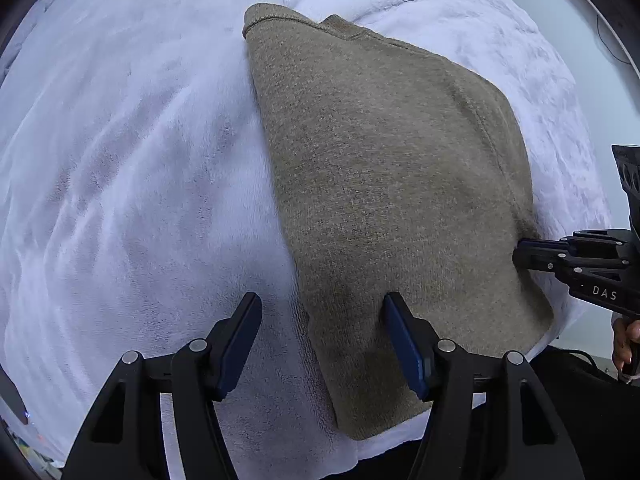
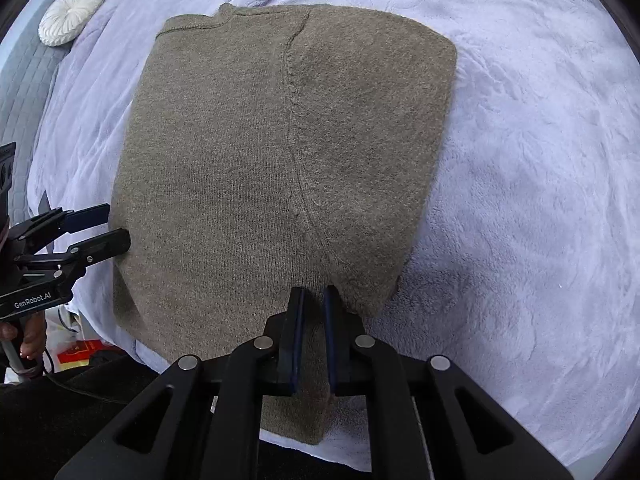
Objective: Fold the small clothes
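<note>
Two grippers work the brown sweater [image 2: 256, 152] mid-fold: right gripper [image 2: 314, 308] pinches its hem at 6 o'clock, left gripper [image 1: 320, 320] spread wide, must regrip next

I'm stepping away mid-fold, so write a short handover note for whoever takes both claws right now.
Left claw: open, straddling the near left edge of the sweater, not gripping.
Right claw: shut on sweater fabric near its near edge.
Sweater lies on the lavender blanket, already folded into a narrow panel.
Left: release the right claw, then fold it crosswise, presumably, and smooth it.
</note>
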The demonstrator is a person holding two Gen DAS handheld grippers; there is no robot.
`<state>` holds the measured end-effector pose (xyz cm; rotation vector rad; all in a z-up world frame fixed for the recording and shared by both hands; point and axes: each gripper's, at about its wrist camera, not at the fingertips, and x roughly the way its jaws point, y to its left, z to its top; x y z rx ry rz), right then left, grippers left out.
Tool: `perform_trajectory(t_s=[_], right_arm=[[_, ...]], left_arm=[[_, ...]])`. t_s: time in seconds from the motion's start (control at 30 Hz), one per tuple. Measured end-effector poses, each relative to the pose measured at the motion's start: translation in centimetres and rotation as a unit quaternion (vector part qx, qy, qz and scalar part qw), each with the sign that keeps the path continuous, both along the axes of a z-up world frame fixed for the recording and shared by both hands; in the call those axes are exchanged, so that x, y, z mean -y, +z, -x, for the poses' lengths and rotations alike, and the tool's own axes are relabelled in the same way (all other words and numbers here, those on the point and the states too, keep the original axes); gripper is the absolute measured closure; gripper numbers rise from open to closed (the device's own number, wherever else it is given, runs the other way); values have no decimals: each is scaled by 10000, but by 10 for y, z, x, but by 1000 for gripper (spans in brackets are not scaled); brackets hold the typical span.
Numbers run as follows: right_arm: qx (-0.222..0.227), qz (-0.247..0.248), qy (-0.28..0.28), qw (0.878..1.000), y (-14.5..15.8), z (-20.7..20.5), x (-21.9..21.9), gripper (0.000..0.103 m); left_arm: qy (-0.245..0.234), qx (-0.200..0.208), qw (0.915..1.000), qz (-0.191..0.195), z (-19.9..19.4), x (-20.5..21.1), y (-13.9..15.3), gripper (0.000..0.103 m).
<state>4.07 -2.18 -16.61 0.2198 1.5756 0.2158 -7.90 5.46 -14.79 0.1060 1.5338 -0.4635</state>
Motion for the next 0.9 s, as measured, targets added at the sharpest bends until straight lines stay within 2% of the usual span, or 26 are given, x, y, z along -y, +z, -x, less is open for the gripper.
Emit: perform_trajectory(t_s=[0.23,0.33,0.53,0.63,0.77,0.83,0.87,0.9], right_arm=[[54,-99,39,9999,24,1,9,94],[132,-70,-20,9999,34,0,16,90],[130,1,-267,9996,39,-1,26,90],[128,89,-395,9991,40,-3,33,90],[122,65,-759,9970,47,-8,44,89],[147,48,-983,9950,53,-11,47,83],[177,49,-1080,9940,57,-14,48,69],[201,55,-1139,9933,60,-16,47,43]], left_arm=[[83,-22,9999,57,2,-11,2,38],[70,-19,10000,42,2,-14,3,38],[118,-95,9999,20,-3,-16,6,38],[275,-51,9996,-4,-11,-19,16,38],[448,225,9985,-215,-23,-16,37,38],[565,363,9974,-259,-27,-11,48,38],[606,395,9970,-266,-28,-10,51,32],[651,400,9967,-281,-29,-8,54,23]])
